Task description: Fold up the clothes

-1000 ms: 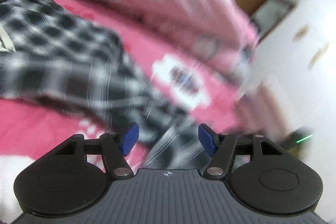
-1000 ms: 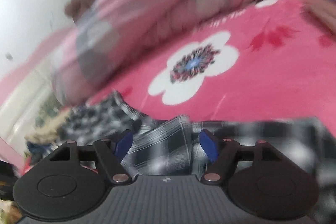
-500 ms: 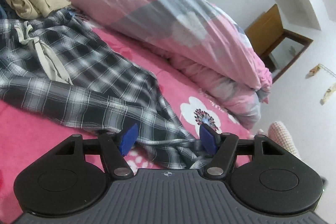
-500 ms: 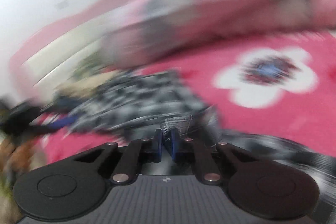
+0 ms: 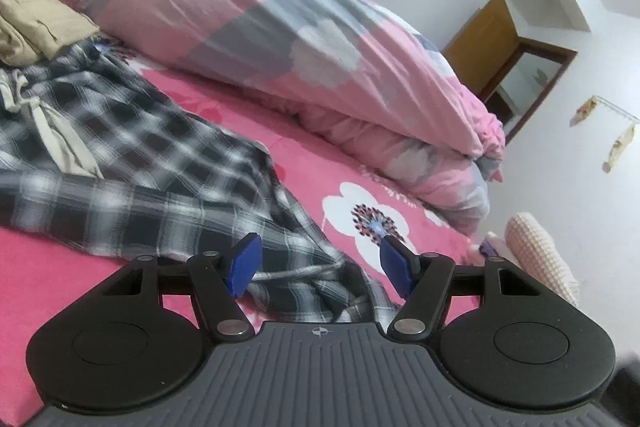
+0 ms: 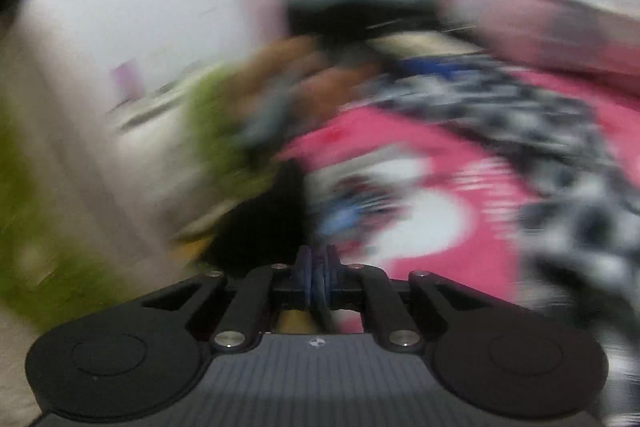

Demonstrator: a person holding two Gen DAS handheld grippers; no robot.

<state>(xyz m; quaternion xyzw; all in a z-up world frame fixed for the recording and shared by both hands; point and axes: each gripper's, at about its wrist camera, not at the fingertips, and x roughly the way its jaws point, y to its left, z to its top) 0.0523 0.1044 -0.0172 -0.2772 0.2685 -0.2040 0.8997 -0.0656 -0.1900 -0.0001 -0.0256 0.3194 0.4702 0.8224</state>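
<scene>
Plaid garment [image 5: 132, 163] | spread on pink sheet [image 5: 44, 291], long axis running left-to-right up to L gripper [image 5: 320, 265] | L jaws apart, hem bunched between, unpinched | R gripper [image 6: 318, 281] nearly clenched, just reopening slightly, nothing visibly held; blurred | L nearer.

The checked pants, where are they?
In the left wrist view, the checked pants lie spread across the left of the pink bedsheet, below the rolled pink duvet, beside some beige clothes.

- Pink duvet [image 5: 280, 39] rolled along the bed's far edge.
- Red floral sheet [image 5: 312, 167] covers the bed.
- Wooden door [image 5: 484, 39] in the far wall.
- Knit bundle [image 5: 540, 255] off the bed's right corner.
</scene>
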